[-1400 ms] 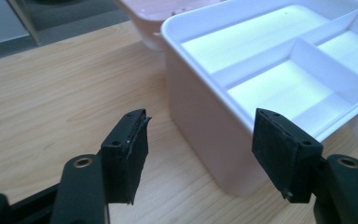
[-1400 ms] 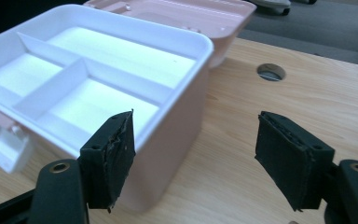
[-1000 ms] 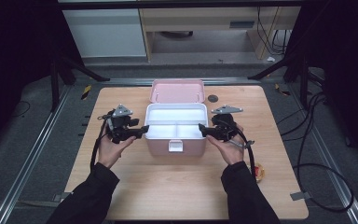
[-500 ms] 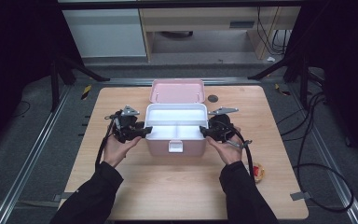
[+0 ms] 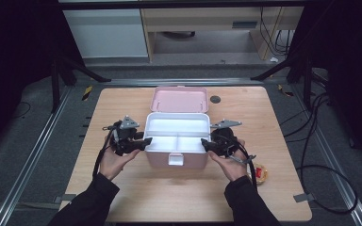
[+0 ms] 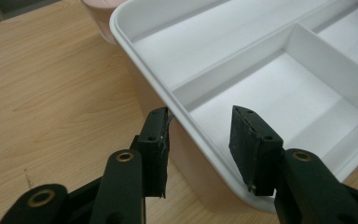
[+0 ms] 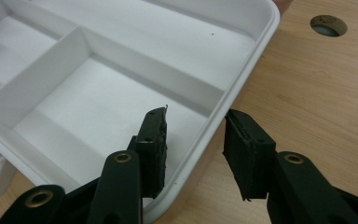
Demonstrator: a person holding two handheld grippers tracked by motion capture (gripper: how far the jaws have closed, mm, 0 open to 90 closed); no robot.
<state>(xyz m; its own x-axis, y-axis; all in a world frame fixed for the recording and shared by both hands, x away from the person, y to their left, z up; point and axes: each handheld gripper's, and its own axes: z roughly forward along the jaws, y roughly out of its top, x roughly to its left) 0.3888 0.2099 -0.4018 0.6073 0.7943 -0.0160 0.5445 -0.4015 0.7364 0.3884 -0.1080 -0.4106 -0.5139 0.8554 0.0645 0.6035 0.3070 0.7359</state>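
Observation:
A pink box (image 5: 160, 161) stands mid-table with its pink lid (image 5: 179, 99) thrown back and a white divided tray (image 5: 176, 123) on top. My left gripper (image 5: 147, 142) is at the tray's left end. Its jaws straddle the tray rim (image 6: 135, 42), one outside and one over a compartment; the left gripper (image 6: 199, 116) has just been closing, and a gap still shows inside. My right gripper (image 5: 205, 145) is at the right end, and the right gripper (image 7: 195, 114) straddles the rim (image 7: 256, 51) the same way, also narrowed, pads not visibly pressing.
A round hole (image 5: 215, 99) is set in the wooden table behind the box's right corner. A small round orange-and-yellow thing (image 5: 260, 173) lies near my right wrist. Black cables trail on the floor at the right.
Both grippers have moved inward from beside the box to its two ends. Their jaws have narrowed and now sit over the white tray's rim.

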